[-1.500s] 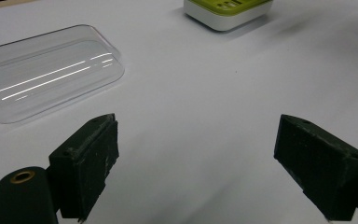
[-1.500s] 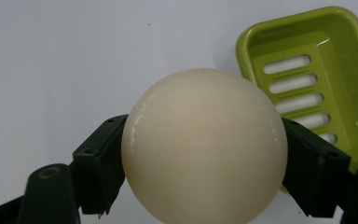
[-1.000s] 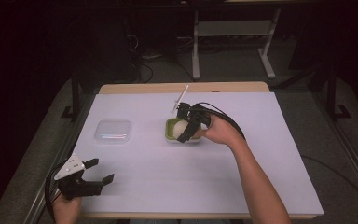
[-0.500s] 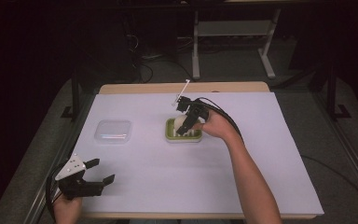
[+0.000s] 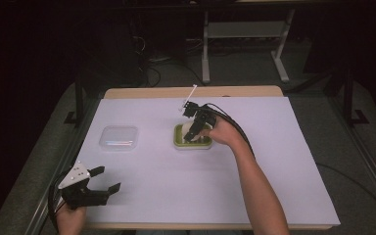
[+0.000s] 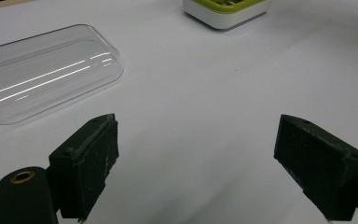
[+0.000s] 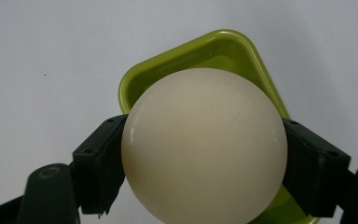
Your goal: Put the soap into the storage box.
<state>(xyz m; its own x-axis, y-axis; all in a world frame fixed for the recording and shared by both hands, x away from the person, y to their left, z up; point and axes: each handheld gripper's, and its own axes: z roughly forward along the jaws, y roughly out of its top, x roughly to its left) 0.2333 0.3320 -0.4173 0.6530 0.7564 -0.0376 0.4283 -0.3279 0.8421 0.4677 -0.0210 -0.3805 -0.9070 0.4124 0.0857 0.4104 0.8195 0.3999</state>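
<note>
Left gripper [image 5: 100,180] sitting at 7 o'clock near the table edge, jaws spread, gripping nothing | clear lid [image 5: 119,137] lying at 10 o'clock | right gripper [image 5: 192,131] pinching cream ball [image 7: 204,144] directly above green tray [image 5: 180,142] at table center

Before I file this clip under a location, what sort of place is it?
Probably a lab or recording workspace: a table under a plain white sheet, dark surroundings, floor cables and a metal stand behind it.
</note>
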